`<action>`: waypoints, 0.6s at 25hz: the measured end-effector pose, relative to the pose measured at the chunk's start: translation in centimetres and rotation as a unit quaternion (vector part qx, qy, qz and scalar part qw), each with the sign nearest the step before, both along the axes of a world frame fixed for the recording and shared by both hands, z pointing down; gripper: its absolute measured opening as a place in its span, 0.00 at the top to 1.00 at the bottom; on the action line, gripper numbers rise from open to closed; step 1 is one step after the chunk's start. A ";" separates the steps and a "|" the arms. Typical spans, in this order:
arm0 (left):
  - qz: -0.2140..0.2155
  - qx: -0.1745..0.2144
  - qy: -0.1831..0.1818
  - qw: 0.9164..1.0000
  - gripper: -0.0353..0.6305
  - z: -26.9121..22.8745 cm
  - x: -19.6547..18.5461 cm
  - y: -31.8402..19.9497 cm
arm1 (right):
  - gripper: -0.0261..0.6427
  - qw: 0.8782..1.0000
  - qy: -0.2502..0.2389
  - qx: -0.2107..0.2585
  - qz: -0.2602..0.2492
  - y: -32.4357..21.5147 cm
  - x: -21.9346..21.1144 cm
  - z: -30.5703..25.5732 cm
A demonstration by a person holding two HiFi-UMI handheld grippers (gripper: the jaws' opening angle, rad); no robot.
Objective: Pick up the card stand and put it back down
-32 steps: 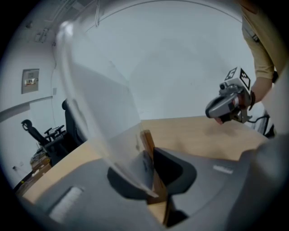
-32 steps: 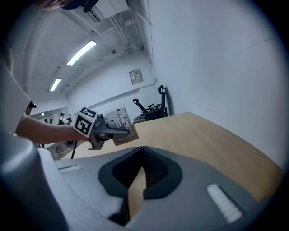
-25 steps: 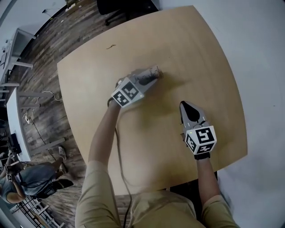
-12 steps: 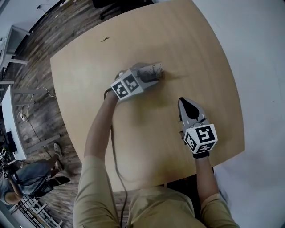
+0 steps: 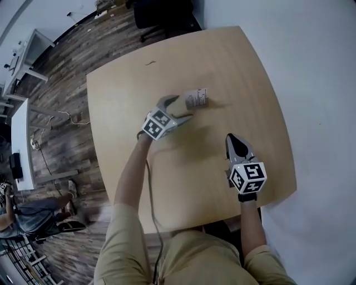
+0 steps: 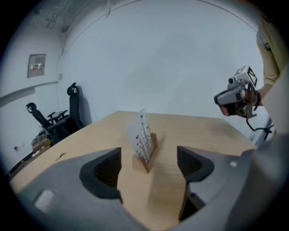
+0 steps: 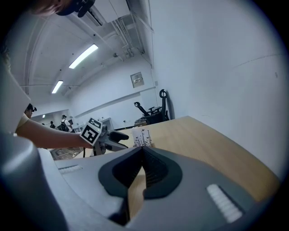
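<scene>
Opening L gripper (image 5: 180, 107) fingers (image 6: 101, 172), nothing btwn | card stand (image 5: 196, 98) just ahead | tilted down

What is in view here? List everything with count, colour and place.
Table: one, light wood, centre of the head view.
Card stand: one, wooden base with a white printed card, upright on the table, just ahead of the left tongs.
Scrap: one, small and dark, near the table's far left edge.
Office chair: one, black, beyond the table's far edge.
Floor: dark wood planks, left of the table.
Cable: one, grey, trailing back from the left tongs.
Left tongs: one, grey, jaws have just been opening and now stand wide, nothing between them, stand untouched.
Right tongs: one, grey, shut and empty, over the table's near right part.
</scene>
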State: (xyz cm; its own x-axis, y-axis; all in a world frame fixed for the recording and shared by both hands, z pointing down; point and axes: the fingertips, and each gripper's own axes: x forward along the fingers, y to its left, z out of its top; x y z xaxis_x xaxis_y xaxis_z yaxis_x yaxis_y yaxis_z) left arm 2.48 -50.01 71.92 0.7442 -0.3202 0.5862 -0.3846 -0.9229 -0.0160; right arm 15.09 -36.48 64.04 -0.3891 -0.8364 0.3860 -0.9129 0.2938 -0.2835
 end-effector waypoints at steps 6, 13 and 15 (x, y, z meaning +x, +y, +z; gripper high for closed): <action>-0.080 -0.019 0.016 0.997 0.42 -3.9 -1.7 8.5 | 0.96 1.000 -0.015 0.009 0.009 4.6 0.4 -3.4; -0.142 0.056 0.013 0.988 0.60 -12.1 -0.6 18.1 | 0.96 0.999 -0.012 0.048 0.000 8.7 0.8 -10.5; -0.159 0.071 0.026 0.984 0.62 -14.2 -0.1 19.7 | 0.96 0.998 -0.023 0.059 0.001 9.5 1.2 -12.0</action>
State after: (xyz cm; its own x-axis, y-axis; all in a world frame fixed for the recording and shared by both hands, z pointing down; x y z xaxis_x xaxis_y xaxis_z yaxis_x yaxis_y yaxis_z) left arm 2.42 -30.34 57.72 0.6209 -0.6175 0.4830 -0.6574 -0.7457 -0.1083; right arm 16.32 -26.97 52.07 -0.4028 -0.8753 0.2676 -0.9003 0.3262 -0.2883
